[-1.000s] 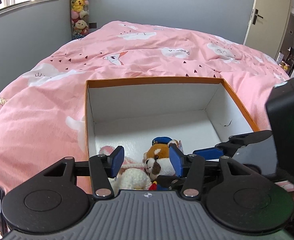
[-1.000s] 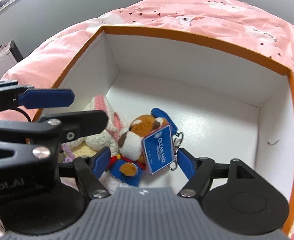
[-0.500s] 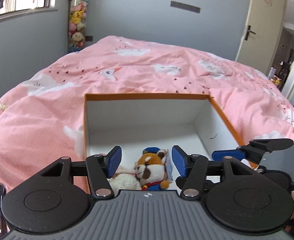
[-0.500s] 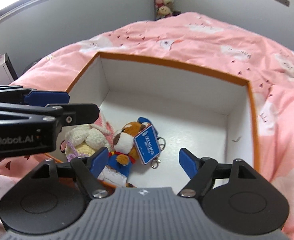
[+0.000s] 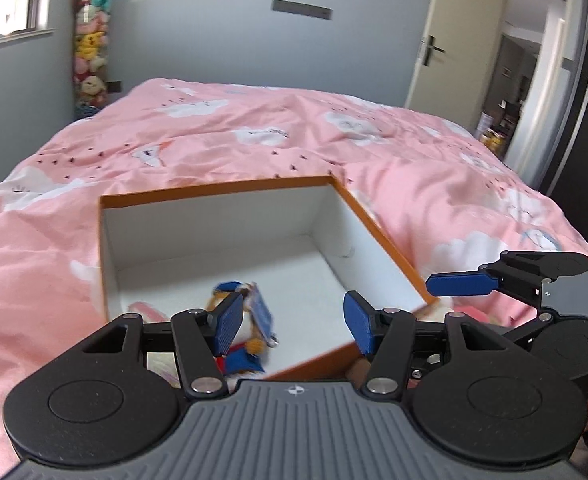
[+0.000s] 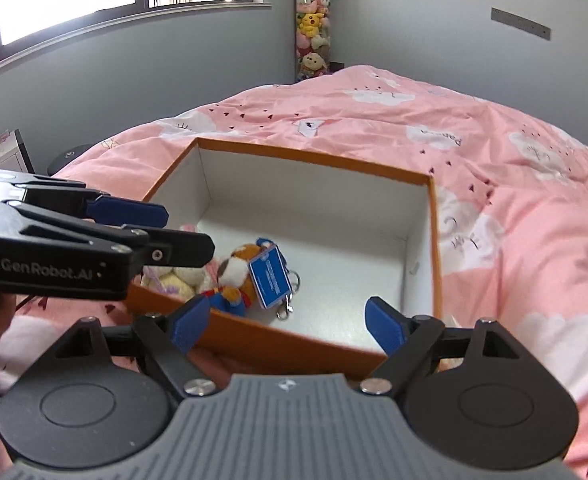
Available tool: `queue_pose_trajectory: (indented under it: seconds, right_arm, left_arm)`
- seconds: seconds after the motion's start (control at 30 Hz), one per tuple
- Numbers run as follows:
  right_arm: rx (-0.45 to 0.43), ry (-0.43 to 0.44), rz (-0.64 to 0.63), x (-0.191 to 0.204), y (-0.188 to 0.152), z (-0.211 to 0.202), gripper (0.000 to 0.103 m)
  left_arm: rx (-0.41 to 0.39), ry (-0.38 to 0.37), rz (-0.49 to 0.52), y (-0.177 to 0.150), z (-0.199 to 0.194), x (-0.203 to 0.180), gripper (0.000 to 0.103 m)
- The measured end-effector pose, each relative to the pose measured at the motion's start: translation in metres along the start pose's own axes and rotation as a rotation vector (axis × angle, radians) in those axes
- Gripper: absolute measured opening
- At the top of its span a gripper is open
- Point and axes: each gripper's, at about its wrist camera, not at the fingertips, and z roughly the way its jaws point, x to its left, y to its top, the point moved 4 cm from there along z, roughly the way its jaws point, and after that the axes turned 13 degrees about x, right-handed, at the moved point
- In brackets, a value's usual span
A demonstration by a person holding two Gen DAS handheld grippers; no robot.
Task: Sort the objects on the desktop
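Two soft toys lie in the box; left tool open and empty, right tool opening, empty.

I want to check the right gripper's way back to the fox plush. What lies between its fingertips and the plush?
In the right wrist view, the box's near orange wall lies between the opening right gripper and the fox plush.

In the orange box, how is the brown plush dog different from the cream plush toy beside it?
The brown plush dog wears blue clothes and carries a blue tag with a metal clasp; the cream plush toy shows no tag. The dog lies nearer the middle of the orange box; the cream toy sits against the left wall, partly hidden by the left hand-held gripper. Both are soft toys, touching, in the near left corner.
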Motion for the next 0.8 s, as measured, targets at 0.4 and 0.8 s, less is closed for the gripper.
queue_pose_trajectory:
  seconds: [0.4,0.8]
  right_arm:
    - [0.116,-0.115,0.210,-0.051,-0.056,-0.020,0.064]
    - [0.083,-0.150,0.241,-0.062,-0.079,-0.044,0.058]
  left_arm:
    - [0.148,-0.120,0.113,-0.018,0.014,-0.036,0.066]
    - [0.264,-0.201,0.150,-0.041,0.042,-0.070,0.068]
